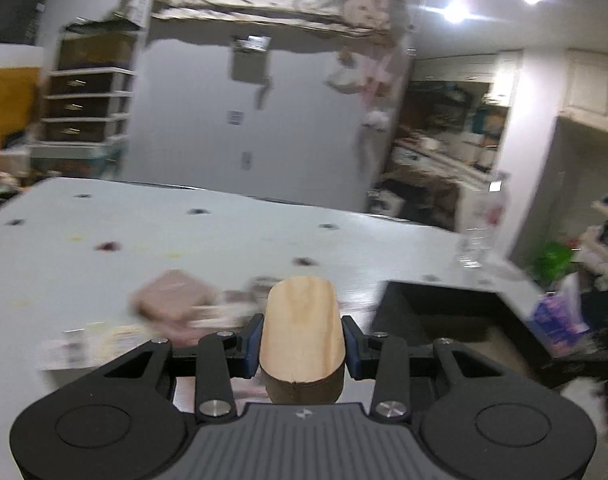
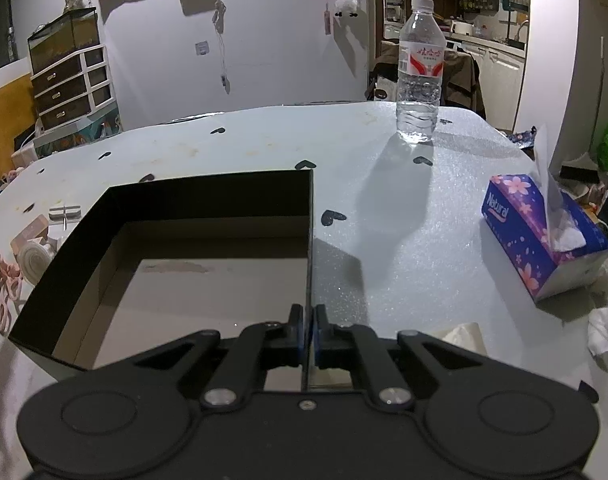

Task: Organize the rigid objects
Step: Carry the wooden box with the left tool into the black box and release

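Nearest the left wrist camera sits the left gripper (image 1: pixel 302 338), raised above the table (image 1: pixel 223 236) and pointing out across it, with the whole view smeared by blur. Its fingers are spread about as wide as the piece they clamp: a wooden block (image 1: pixel 301 328) with a rounded far end, pale grain on top and a darker cut face toward the camera. The blue pads (image 1: pixel 254 338) press against both of its long sides, and it is held off the surface. Below and beyond it, blurred small items (image 1: pixel 175 296) lie on the table, one a pinkish-brown slab; what the others are cannot be told. To the right of the block stands the black box (image 1: pixel 456 312), open at the top.

In the right wrist view the right gripper (image 2: pixel 308 336) is low and level at the near right corner of the same black box (image 2: pixel 207 200). Its fingers are almost together, pinching the thin right wall of the box between them, one finger inside and one outside. The box shows black walls and a brown cardboard floor.

A clear water bottle (image 2: pixel 420 72) stands upright far across the table, and a purple tissue box (image 2: pixel 544 236) lies at the right, with crumpled tissues (image 2: pixel 604 332) near it
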